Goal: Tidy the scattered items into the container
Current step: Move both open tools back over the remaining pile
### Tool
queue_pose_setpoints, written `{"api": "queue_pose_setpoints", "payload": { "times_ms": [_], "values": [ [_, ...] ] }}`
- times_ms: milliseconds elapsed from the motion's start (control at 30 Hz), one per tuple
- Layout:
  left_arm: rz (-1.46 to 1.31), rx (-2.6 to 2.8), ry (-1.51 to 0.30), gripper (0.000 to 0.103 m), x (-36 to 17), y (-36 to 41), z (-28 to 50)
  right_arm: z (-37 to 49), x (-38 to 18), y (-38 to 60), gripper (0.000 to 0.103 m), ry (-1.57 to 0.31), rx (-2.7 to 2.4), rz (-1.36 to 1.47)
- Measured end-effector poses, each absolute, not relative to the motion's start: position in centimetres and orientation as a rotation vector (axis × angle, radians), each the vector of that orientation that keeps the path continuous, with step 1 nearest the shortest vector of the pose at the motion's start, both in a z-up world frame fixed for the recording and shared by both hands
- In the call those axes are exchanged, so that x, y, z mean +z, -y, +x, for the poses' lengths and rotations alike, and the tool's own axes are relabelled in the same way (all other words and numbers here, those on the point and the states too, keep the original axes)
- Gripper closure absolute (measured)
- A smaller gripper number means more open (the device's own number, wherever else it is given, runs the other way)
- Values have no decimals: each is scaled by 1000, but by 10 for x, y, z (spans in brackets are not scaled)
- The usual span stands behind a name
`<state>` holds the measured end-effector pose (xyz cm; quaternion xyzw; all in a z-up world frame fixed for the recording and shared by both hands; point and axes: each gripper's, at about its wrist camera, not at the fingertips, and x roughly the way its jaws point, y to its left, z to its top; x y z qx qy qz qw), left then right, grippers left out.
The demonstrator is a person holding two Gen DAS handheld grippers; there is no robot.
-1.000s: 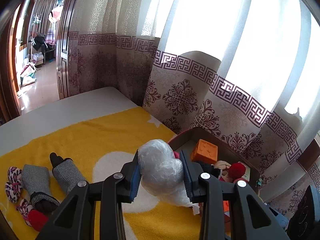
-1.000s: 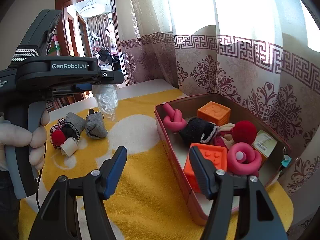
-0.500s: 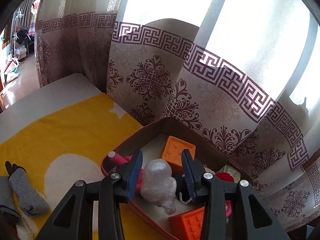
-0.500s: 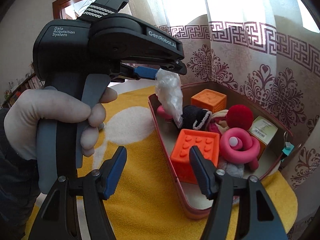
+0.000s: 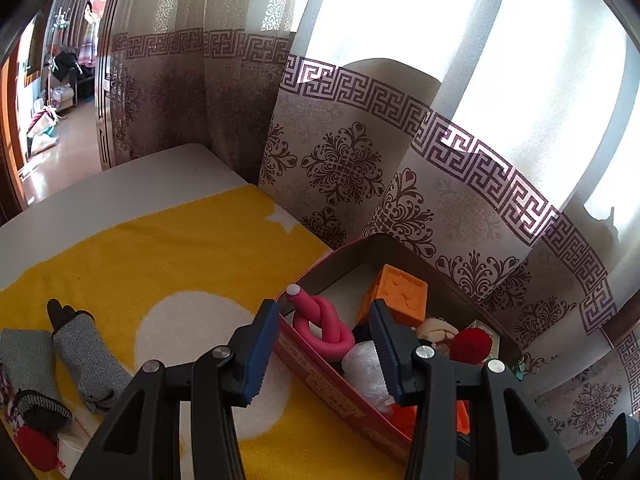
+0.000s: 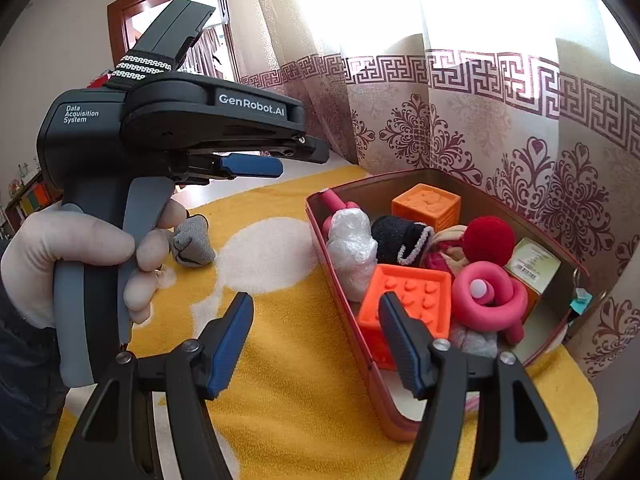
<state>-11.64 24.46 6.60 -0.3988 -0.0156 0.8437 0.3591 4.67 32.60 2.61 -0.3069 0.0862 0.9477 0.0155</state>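
Note:
The red tin box [image 5: 320, 376] [image 6: 352, 276] stands on the yellow blanket, filled with toys. A crumpled clear plastic bag [image 6: 352, 248] [image 5: 366, 372] lies inside it near the left wall, beside a pink knotted tube [image 5: 320, 326]. My left gripper [image 5: 322, 354] [image 6: 256, 168] is open and empty, hovering above the box's near-left edge. My right gripper [image 6: 316, 344] is open and empty, low over the blanket in front of the box. Grey socks [image 5: 84, 356] [image 6: 192, 240] lie on the blanket to the left.
The box also holds orange blocks [image 6: 404, 304], a red pompom [image 6: 488, 240], a black pouch [image 6: 396, 240] and a pink ring [image 6: 488, 300]. A red ball and small white item [image 5: 40, 444] lie by the socks. Patterned curtains [image 5: 360, 160] hang close behind the box.
My left gripper opened and let the plastic bag fall into the box, then drew back to the left. The right gripper barely moved.

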Motion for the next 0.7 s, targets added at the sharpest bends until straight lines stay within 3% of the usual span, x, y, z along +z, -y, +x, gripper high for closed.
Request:
{"api": "queue_pose_setpoints", "payload": {
  "times_ms": [33, 100, 133, 233, 333, 700],
  "values": [
    [-1026, 2185, 46, 54, 66, -237, -116, 46, 27, -323, 33, -262, 2953, -954],
    [-1024, 2210, 66, 38, 67, -220, -114, 44, 30, -317, 32, -249, 2966, -952],
    [-1018, 2230, 79, 35, 68, -211, -113, 42, 31, -314, 31, -247, 2971, -951],
    [-1006, 2266, 93, 33, 68, -184, -110, 35, 31, -304, 31, -242, 2992, -974],
    [-1021, 2286, 121, 22, 66, -154, -108, 26, 30, -295, 31, -231, 3010, -1012],
    [-1084, 2475, 343, 21, 53, -21, -125, -4, 24, -257, 31, -249, 3055, -1151]
  ]
}}
